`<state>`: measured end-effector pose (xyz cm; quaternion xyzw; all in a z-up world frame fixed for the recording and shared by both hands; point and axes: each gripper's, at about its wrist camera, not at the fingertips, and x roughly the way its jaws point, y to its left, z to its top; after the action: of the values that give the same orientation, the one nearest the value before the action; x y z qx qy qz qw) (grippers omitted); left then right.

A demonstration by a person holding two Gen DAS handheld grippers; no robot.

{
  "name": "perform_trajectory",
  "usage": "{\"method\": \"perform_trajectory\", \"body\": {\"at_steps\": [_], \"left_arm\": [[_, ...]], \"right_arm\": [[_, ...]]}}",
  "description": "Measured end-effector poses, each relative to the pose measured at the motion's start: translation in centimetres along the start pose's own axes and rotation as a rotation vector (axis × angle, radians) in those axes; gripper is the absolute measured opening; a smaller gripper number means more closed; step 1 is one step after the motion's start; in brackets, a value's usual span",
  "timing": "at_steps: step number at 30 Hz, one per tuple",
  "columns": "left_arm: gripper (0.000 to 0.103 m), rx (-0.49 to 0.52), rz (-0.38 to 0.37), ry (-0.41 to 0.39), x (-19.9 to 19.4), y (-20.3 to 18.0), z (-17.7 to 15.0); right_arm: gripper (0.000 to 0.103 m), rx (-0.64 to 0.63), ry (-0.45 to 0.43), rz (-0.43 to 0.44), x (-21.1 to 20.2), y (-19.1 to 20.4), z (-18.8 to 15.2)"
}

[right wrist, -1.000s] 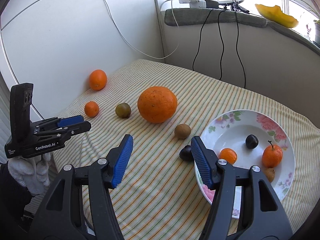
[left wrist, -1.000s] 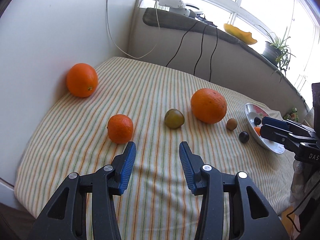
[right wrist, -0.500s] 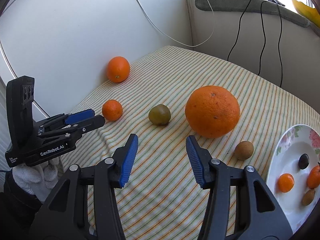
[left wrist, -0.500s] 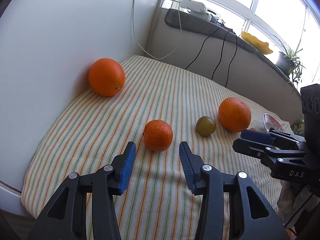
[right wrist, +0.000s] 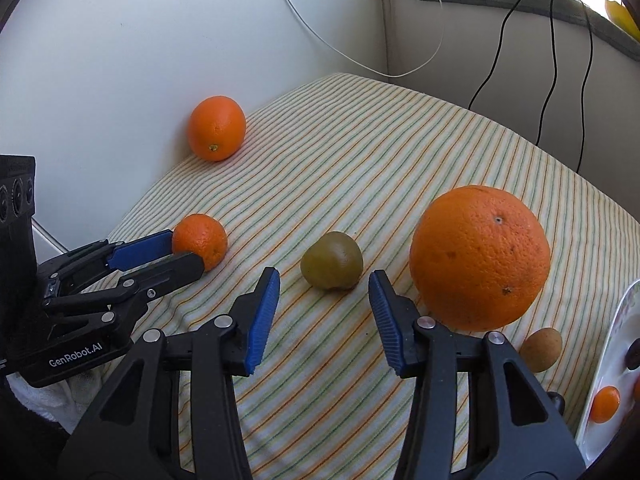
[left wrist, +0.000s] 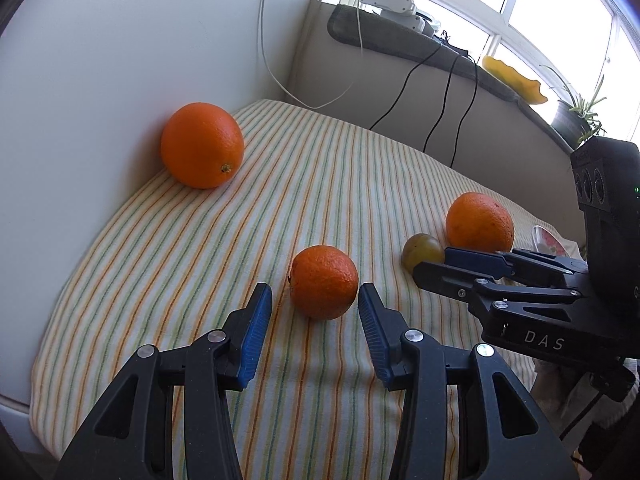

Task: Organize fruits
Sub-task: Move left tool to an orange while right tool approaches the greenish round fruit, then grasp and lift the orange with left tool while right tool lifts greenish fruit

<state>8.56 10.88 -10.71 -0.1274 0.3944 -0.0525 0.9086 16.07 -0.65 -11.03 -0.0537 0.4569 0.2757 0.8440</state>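
Observation:
A small orange (left wrist: 324,281) lies on the striped cloth (left wrist: 304,184) just ahead of my open left gripper (left wrist: 315,295), its fingertips at either side of it, not touching; it also shows in the right wrist view (right wrist: 200,240). A green-brown fruit (right wrist: 332,266) lies just ahead of my open right gripper (right wrist: 325,278); it also shows in the left wrist view (left wrist: 422,251). A big orange (right wrist: 480,258) sits to its right. Another orange (left wrist: 202,145) rests against the left wall. A small brown fruit (right wrist: 540,349) lies near the flowered plate (right wrist: 616,336), which holds small fruits.
The white wall (left wrist: 120,60) borders the cloth on the left. Black and white cables (right wrist: 548,60) hang down the back wall. A ledge (left wrist: 420,40) at the back carries a power strip, a yellow dish and a plant. The cloth's front edge drops off near me.
Both grippers moved left and forward. The left gripper's fingertips now flank the small orange. The right gripper closed in on the green-brown fruit; the plate slid to the right edge of its view.

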Motion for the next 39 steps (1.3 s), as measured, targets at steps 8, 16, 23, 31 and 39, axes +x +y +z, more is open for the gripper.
{"method": "perform_trajectory", "body": {"at_steps": [8, 16, 23, 31, 39], "left_arm": [[0.036, 0.0, 0.0, 0.012, 0.6, 0.0, 0.0], [0.032, 0.008, 0.005, 0.009, 0.5, -0.2, 0.0], [0.032, 0.004, 0.002, -0.002, 0.0, -0.3, 0.0], [0.031, 0.025, -0.016, -0.016, -1.1, -1.8, -0.2], [0.031, 0.061, -0.055, -0.021, -1.8, -4.2, -0.3]], "right_arm": [[0.04, -0.007, 0.017, -0.022, 1.5, 0.0, 0.7], [0.032, 0.003, 0.011, -0.022, 1.4, -0.3, 0.6], [0.031, -0.005, -0.006, -0.007, 0.0, -0.1, 0.1], [0.031, -0.004, -0.038, 0.013, -2.4, -0.1, -1.1], [0.031, 0.024, -0.081, 0.016, -5.9, -1.6, -2.7]]}}
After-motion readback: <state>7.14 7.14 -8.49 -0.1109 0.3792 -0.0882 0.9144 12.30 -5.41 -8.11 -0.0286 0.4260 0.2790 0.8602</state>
